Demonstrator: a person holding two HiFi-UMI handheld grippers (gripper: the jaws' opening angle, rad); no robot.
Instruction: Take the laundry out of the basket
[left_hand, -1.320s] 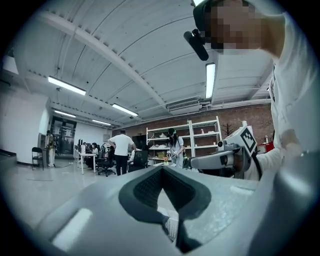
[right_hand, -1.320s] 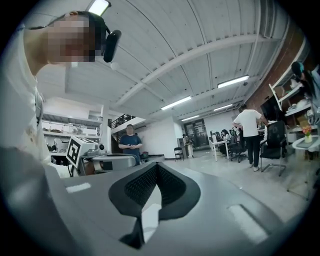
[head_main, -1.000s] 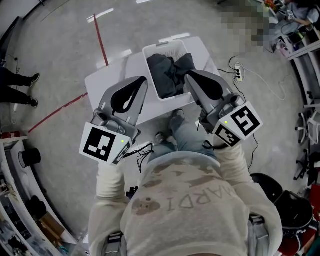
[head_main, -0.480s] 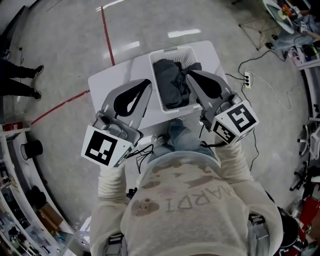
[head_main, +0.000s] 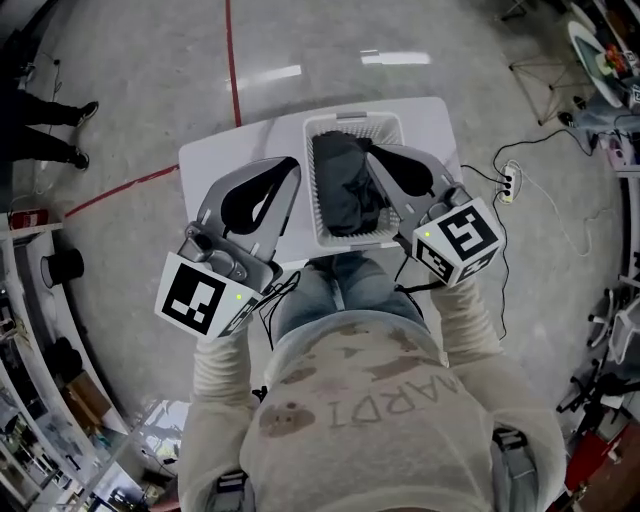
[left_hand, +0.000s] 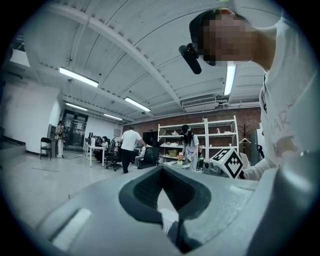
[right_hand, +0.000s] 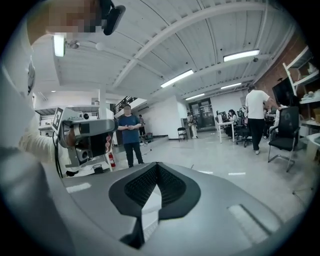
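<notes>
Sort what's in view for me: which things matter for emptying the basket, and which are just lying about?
For the job: laundry basket; dark laundry inside it; white table under the basket.
Lying about: power strip on the floor; red floor tape.

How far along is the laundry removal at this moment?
Done: nothing that shows; no garment lies on the white table. In hand: nothing. The left tongs and right tongs are both shut and empty, the left over the table beside the laundry basket, the right at its right side. Left: the dark laundry all sits in the basket, so the whole job remains.
</notes>
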